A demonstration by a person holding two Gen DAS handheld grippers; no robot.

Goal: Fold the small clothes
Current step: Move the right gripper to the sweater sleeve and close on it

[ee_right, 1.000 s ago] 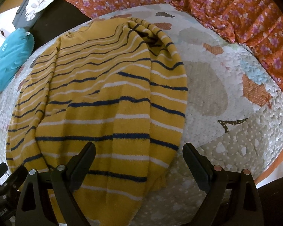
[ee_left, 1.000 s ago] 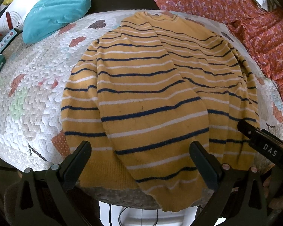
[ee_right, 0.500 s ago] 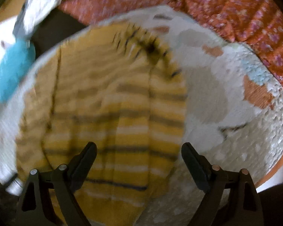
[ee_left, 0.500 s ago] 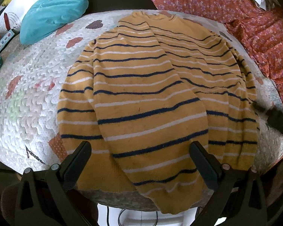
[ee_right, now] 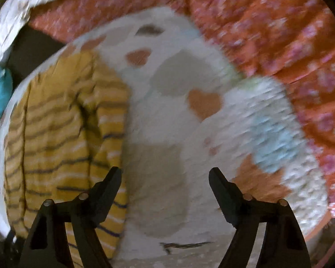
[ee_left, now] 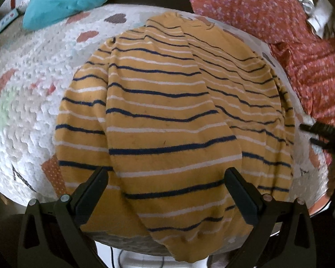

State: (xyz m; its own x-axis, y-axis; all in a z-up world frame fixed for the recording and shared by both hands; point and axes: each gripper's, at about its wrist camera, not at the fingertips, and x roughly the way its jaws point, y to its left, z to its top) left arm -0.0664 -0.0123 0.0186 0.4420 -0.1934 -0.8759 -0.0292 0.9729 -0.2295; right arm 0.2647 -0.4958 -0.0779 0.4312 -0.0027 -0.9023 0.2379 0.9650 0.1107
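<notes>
A soft mustard-yellow knit sweater with navy and white stripes (ee_left: 167, 120) lies flat, sleeves folded in, on a nubbly white quilt with heart patches (ee_left: 29, 111). The left gripper (ee_left: 167, 192) hovers spread wide over its hem, holding nothing. The right gripper (ee_right: 165, 187), jaws apart and just narrowing on nothing, has swung off the sweater to bare quilt, blurred

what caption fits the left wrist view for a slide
Open left gripper hovers over a yellow striped sweater with sleeves folded in, lying on a heart-patterned quilt.
</notes>
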